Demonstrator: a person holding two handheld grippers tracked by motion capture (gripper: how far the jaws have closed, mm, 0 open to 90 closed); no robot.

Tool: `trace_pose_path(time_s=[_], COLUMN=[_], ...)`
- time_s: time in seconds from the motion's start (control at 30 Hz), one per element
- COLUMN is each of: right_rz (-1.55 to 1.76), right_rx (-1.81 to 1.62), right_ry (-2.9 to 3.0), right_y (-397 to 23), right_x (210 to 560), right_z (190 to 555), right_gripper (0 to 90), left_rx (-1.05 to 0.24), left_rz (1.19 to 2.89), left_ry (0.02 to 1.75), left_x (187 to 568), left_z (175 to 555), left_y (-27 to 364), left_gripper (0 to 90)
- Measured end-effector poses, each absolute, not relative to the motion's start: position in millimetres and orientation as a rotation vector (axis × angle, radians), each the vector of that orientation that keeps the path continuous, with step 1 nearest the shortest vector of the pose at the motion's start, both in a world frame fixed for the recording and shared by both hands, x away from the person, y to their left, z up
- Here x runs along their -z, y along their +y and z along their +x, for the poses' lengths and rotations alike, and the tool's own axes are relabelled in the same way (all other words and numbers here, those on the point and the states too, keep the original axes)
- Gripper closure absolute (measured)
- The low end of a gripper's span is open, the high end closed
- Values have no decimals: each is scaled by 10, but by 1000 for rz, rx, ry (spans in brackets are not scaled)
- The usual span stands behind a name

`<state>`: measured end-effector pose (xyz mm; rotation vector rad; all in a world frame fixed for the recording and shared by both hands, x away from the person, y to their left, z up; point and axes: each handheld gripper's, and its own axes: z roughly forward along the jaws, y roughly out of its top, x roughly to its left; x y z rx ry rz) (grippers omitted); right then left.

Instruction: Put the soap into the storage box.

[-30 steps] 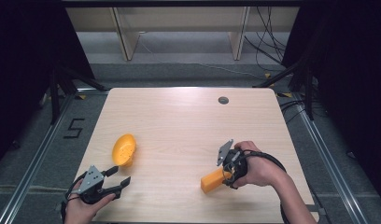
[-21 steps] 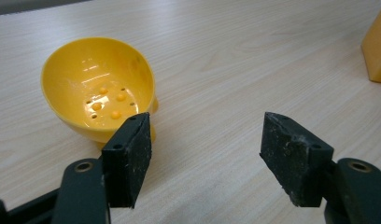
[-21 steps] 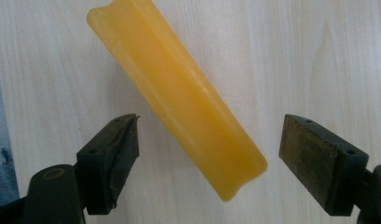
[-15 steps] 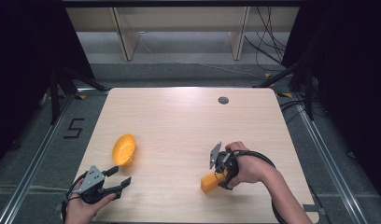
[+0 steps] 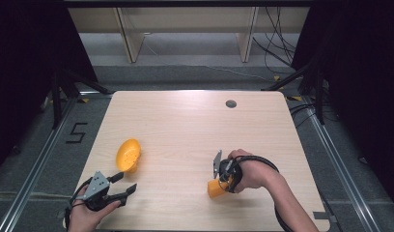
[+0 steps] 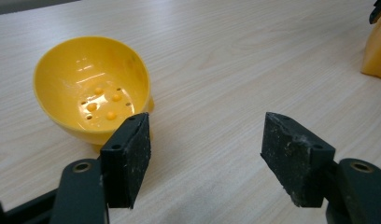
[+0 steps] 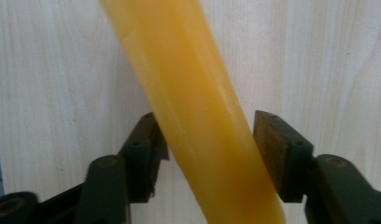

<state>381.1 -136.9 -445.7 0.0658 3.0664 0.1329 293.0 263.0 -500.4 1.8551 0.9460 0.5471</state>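
Spanning most of the high view, a pale wooden counter (image 5: 185, 130) carries two yellow things. Toward its left edge lies a yellow bowl (image 5: 128, 154), tipped on its side, small holes showing in its bottom. Near the front right stands an orange-yellow block (image 5: 216, 188), tilted, between the jaws of the right gripper (image 5: 223, 180); one jaw touches it, the other sits just beside it. At the front left corner, the left gripper (image 5: 125, 183) rests with its jaws wide apart, just beside the bowl, holding nothing.
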Motion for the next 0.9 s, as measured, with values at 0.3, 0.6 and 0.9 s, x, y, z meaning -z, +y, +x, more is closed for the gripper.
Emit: trace_pose_path(time_s=[0.3,0.6,0.9], right_rz=[113,263,279], right_rx=[-162,-214,-240], right_ry=[3116,3120,3101], right_y=[-1395,-1475,-1503], right_x=[4469,4335,4233], right_z=[3817,3834,3693], right_gripper=[616,616,617], left_rx=[-534,-463,-348], left_rz=[1855,1864,1863], left_ry=[932,915,787], left_x=[5017,5022,4949], left_z=[2938,2932,2959], left_y=[2618,2546,2367], left_gripper=[322,324,308])
